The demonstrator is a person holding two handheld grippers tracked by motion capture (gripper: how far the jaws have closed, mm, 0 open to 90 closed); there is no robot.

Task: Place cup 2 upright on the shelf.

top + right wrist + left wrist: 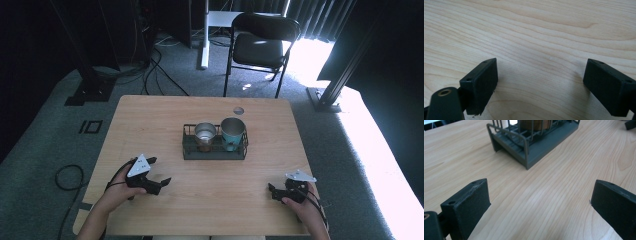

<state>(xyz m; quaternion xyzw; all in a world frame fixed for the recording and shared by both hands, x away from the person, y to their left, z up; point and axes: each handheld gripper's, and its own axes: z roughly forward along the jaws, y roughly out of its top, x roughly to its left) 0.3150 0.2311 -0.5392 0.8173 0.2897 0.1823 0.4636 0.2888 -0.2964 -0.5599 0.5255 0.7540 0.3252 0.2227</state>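
I keep the left gripper (159,184) at 7 o'clock and the right gripper (274,192) at 5 o'clock, jaws wide, holding nothing, clear of the central rack (215,150) carrying two cups (205,134).

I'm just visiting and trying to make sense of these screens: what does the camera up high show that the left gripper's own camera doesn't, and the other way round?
The high view alone shows both hands, the right gripper, the whole wire rack with a metal cup and a teal cup in it, and a black chair beyond the table.

The left gripper view alone shows the wood grain up close and the rack's corner bars in detail.

Both show the wooden table, the rack, and the left gripper, its jaws wide apart and empty.
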